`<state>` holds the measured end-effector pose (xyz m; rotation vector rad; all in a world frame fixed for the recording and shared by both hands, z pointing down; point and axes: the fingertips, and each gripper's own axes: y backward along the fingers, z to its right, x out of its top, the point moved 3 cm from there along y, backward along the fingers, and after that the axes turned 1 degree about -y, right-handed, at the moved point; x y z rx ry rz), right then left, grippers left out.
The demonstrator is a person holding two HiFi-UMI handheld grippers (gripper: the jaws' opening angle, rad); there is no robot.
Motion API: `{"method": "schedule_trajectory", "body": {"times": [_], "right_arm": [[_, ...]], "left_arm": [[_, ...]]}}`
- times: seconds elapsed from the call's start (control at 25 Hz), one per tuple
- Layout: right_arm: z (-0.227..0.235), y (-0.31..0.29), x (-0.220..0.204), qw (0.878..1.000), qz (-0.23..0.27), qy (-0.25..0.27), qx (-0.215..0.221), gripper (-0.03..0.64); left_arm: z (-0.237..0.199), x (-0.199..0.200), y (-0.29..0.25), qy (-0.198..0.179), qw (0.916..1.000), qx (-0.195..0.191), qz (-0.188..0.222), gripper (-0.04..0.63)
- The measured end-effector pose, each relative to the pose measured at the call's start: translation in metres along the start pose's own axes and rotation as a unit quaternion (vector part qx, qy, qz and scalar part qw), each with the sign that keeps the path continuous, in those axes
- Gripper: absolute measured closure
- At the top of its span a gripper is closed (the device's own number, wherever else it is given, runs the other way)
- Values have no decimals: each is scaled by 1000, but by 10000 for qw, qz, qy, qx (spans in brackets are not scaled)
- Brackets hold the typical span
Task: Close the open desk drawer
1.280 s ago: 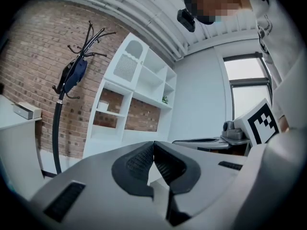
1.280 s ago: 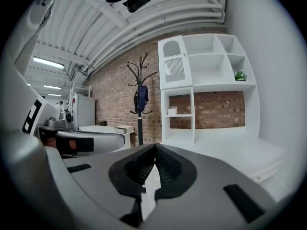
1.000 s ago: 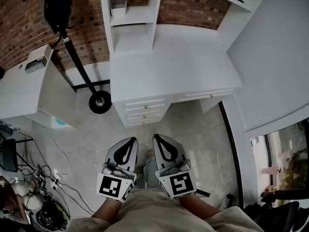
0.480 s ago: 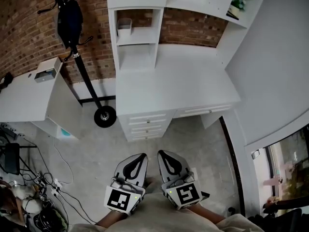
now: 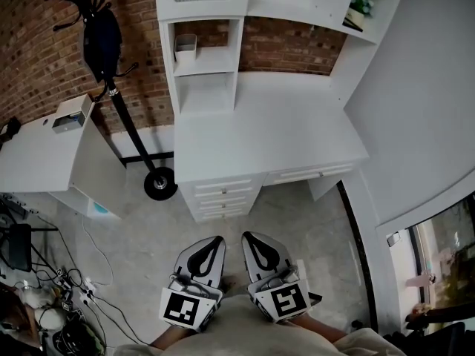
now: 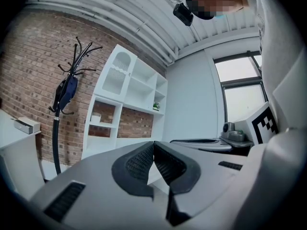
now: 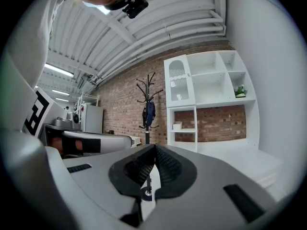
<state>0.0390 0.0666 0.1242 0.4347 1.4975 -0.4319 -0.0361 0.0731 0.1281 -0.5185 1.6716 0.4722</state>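
White bench (image 5: 274,136) against a brick wall (image 5: 44,43), wide drawer (image 5: 308,173) under its front edge, seemingly pulled slightly out, long axis along the bench front, face towards the person, grey floor (image 5: 148,228), left hand-held gripper (image 5: 212,245) and right hand-held gripper (image 5: 255,243) both closed, empty, well back from the drawer

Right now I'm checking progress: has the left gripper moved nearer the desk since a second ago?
No. The left gripper stands as far short of the drawers as before; the whole view has shifted instead.
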Motion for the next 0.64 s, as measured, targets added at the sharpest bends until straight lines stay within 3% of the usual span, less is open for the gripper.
{"method": "schedule_trajectory", "body": {"times": [0.4,0.64], "right_arm": [[1,-2,12,9997,178,90,116,588],[3,6,9,9996,210,110,147,588]], "left_arm": [[0,-1,-2,-14,9997,225,-23,578],[3,-21,3,-452,9978,75,-485,578]]}}
